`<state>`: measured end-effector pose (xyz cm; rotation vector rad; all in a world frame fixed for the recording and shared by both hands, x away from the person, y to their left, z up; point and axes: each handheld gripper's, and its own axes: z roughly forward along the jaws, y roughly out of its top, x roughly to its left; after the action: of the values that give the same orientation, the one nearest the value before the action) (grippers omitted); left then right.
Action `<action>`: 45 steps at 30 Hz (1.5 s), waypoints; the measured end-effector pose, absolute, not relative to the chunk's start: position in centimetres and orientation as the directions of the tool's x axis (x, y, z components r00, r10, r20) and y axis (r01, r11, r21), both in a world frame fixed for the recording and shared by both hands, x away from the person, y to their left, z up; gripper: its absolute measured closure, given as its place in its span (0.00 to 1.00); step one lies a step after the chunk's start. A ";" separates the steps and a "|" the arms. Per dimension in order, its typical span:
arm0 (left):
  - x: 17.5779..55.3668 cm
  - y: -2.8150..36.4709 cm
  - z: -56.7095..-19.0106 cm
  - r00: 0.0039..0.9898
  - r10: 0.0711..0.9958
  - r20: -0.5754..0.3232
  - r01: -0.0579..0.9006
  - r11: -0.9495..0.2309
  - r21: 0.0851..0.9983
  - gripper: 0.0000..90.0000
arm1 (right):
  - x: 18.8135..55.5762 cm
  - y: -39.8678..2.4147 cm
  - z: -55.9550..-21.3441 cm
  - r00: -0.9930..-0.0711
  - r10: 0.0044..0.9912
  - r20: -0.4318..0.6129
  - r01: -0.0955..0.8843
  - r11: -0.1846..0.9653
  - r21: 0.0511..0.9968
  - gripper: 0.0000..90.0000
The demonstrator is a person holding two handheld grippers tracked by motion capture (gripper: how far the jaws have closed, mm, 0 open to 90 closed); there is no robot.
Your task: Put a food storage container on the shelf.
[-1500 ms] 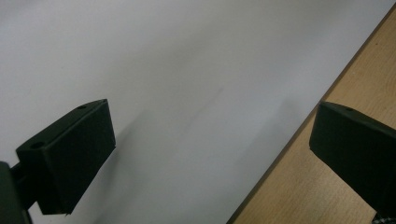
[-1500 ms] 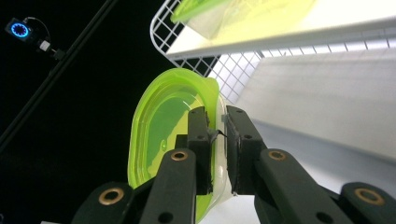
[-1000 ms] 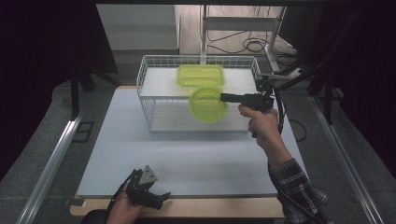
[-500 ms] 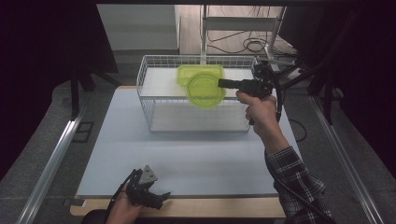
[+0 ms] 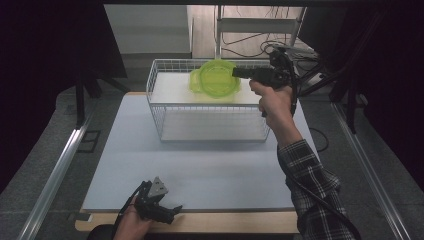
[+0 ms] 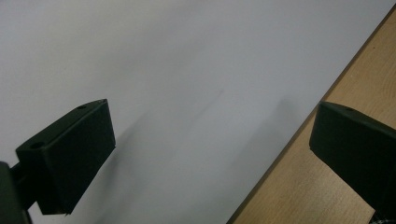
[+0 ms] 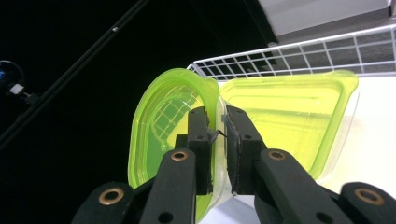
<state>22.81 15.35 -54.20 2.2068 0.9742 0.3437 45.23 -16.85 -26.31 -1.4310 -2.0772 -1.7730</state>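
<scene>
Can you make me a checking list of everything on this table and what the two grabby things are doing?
Surface: pale mat on a wooden table.
Job's things: round green container lifted over the wire basket; square green container behind it.
Clutter: nothing seen.
Grippers: right gripper, jaws shut on the round container's rim; left gripper, jaws open, at the near edge.
Cables: cables beyond the basket.
Surroundings: dark, metal rails.
</scene>
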 end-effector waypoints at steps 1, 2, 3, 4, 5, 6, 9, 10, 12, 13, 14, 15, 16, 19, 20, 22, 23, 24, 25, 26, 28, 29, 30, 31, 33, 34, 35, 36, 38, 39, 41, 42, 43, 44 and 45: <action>22.8 15.4 -54.2 0.683 0.730 -0.036 0.546 -0.478 0.688 0.00 | 45.4 -16.7 -26.2 -0.566 0.594 0.571 0.657 -0.093 0.748 0.90; 22.8 15.4 -54.2 0.682 0.730 -0.037 0.546 -0.476 0.690 0.00 | 45.6 -16.6 -26.1 -0.561 0.600 0.570 0.657 -0.096 0.748 0.90; 22.8 15.4 -54.1 0.681 0.731 -0.037 0.546 -0.474 0.691 0.00 | 45.9 -16.5 -26.0 -0.556 0.608 0.567 0.657 -0.097 0.748 0.90; 22.8 15.4 -54.1 0.681 0.732 -0.038 0.546 -0.472 0.692 0.00 | 46.1 -16.5 -26.0 -0.551 0.614 0.565 0.656 -0.099 0.748 0.90; 22.8 15.5 -54.1 0.680 0.732 -0.039 0.546 -0.471 0.693 0.00 | 46.4 -16.4 -26.0 -0.544 0.617 0.568 0.659 -0.105 0.745 0.90; 22.8 15.5 -54.1 0.681 0.732 -0.040 0.546 -0.471 0.693 0.00 | 46.6 -16.3 -26.1 -0.539 0.619 0.571 0.662 -0.108 0.742 0.90; 22.8 15.4 -54.1 0.683 0.730 -0.040 0.546 -0.472 0.692 0.00 | 47.3 -16.0 -26.3 -0.523 0.623 0.581 0.669 -0.122 0.733 0.90; 22.8 15.4 -54.1 0.683 0.730 -0.040 0.545 -0.473 0.692 0.00 | 47.5 -15.9 -26.3 -0.520 0.624 0.583 0.671 -0.124 0.731 0.90; 22.8 15.4 -54.1 0.683 0.729 -0.041 0.545 -0.472 0.693 0.00 | 47.8 -15.7 -26.3 -0.514 0.641 0.570 0.667 -0.119 0.736 0.90; 22.8 15.4 -54.1 0.683 0.729 -0.041 0.545 -0.472 0.692 0.00 | 48.0 -15.5 -26.3 -0.511 0.646 0.567 0.666 -0.120 0.737 0.90; 22.8 15.4 -54.1 0.684 0.729 -0.041 0.545 -0.473 0.692 0.00 | 48.2 -15.4 -26.3 -0.508 0.649 0.566 0.667 -0.119 0.735 0.90; 22.8 15.4 -54.1 0.684 0.729 -0.041 0.545 -0.473 0.692 0.00 | 48.3 -15.4 -26.4 -0.504 0.650 0.569 0.670 -0.121 0.732 0.90; 22.8 15.4 -54.1 0.684 0.729 -0.041 0.545 -0.472 0.692 0.00 | 48.5 -15.2 -26.4 -0.498 0.652 0.571 0.671 -0.127 0.730 0.90; 22.8 15.4 -54.1 0.685 0.727 -0.040 0.545 -0.475 0.690 0.00 | 48.9 -15.1 -26.5 -0.486 0.647 0.588 0.681 -0.141 0.719 0.89; 22.8 15.4 -54.1 0.686 0.727 -0.040 0.545 -0.477 0.690 0.00 | 49.0 -15.1 -26.5 -0.486 0.646 0.589 0.682 -0.140 0.717 0.89; 22.8 15.4 -54.2 0.687 0.725 -0.040 0.545 -0.478 0.689 0.00 | 49.2 -15.1 -26.6 -0.478 0.648 0.593 0.686 -0.146 0.713 0.88; 22.8 15.4 -54.2 0.688 0.725 -0.039 0.545 -0.480 0.688 0.00 | 49.3 -15.0 -26.6 -0.474 0.651 0.593 0.687 -0.148 0.711 0.87; 22.8 15.4 -54.2 0.688 0.724 -0.039 0.545 -0.481 0.687 0.00 | 49.3 -14.9 -26.7 -0.470 0.660 0.587 0.686 -0.146 0.713 0.85; 22.8 15.3 -54.2 0.689 0.724 -0.039 0.545 -0.482 0.686 0.00 | 49.4 -14.9 -26.7 -0.466 0.674 0.573 0.683 -0.137 0.717 0.84; 22.8 15.3 -54.2 0.690 0.723 -0.039 0.545 -0.483 0.686 0.00 | 49.4 -14.8 -26.8 -0.463 0.684 0.564 0.679 -0.135 0.721 0.82; 22.8 15.3 -54.2 0.690 0.723 -0.038 0.544 -0.484 0.685 0.00 | 49.6 -14.7 -26.9 -0.456 0.695 0.556 0.676 -0.135 0.724 0.81; 22.8 15.3 -54.2 0.690 0.722 -0.038 0.544 -0.484 0.685 0.00 | 49.6 -14.6 -26.9 -0.453 0.703 0.548 0.676 -0.130 0.725 0.80; 22.8 15.3 -54.2 0.690 0.723 -0.038 0.545 -0.485 0.684 0.00 | 49.7 -14.6 -27.0 -0.453 0.709 0.540 0.673 -0.125 0.729 0.78; 22.8 15.3 -54.2 0.690 0.723 -0.037 0.546 -0.485 0.683 0.00 | 49.8 -14.6 -27.1 -0.453 0.714 0.534 0.670 -0.123 0.732 0.77; 22.8 15.3 -54.2 0.690 0.723 -0.037 0.546 -0.487 0.682 0.00 | 49.8 -14.5 -27.0 -0.455 0.720 0.525 0.665 -0.117 0.737 0.77; 22.8 15.3 -54.2 0.691 0.722 -0.037 0.546 -0.488 0.681 0.00 | 49.8 -14.5 -27.0 -0.456 0.724 0.518 0.664 -0.111 0.739 0.75; 22.8 15.3 -54.2 0.691 0.722 -0.036 0.546 -0.489 0.681 0.00 | 49.8 -14.5 -26.9 -0.459 0.731 0.506 0.660 -0.100 0.745 0.73; 22.8 15.3 -54.2 0.692 0.721 -0.036 0.546 -0.490 0.680 0.00 | 49.8 -14.4 -26.9 -0.460 0.738 0.493 0.656 -0.092 0.749 0.70; 22.8 15.3 -54.2 0.692 0.721 -0.034 0.546 -0.492 0.678 0.00 | 49.8 -14.5 -26.8 -0.466 0.737 0.490 0.658 -0.081 0.748 0.64; 22.8 15.3 -54.2 0.692 0.721 -0.034 0.546 -0.492 0.678 0.00 | 49.8 -14.6 -26.8 -0.467 0.733 0.495 0.659 -0.085 0.747 0.62; 22.8 15.3 -54.2 0.691 0.722 -0.033 0.546 -0.492 0.678 0.00 | 49.6 -14.8 -26.7 -0.470 0.731 0.495 0.654 -0.089 0.751 0.58; 22.8 15.3 -54.2 0.691 0.722 -0.033 0.546 -0.491 0.679 0.00 | 49.6 -14.9 -26.7 -0.475 0.726 0.496 0.653 -0.087 0.753 0.56; 22.7 15.3 -54.2 0.691 0.723 -0.033 0.546 -0.491 0.679 0.00 | 49.5 -15.0 -26.6 -0.479 0.725 0.496 0.652 -0.085 0.754 0.54; 22.8 15.3 -54.2 0.690 0.723 -0.033 0.546 -0.491 0.679 0.00 | 49.4 -15.2 -26.6 -0.485 0.723 0.493 0.650 -0.079 0.756 0.52; 22.8 15.3 -54.2 0.690 0.723 -0.032 0.547 -0.491 0.678 0.00 | 49.2 -15.3 -26.5 -0.493 0.719 0.490 0.646 -0.075 0.760 0.51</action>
<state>22.75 15.27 -54.25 2.2211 0.9675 0.3372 49.24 -15.29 -26.55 -1.6134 -2.1817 -1.7151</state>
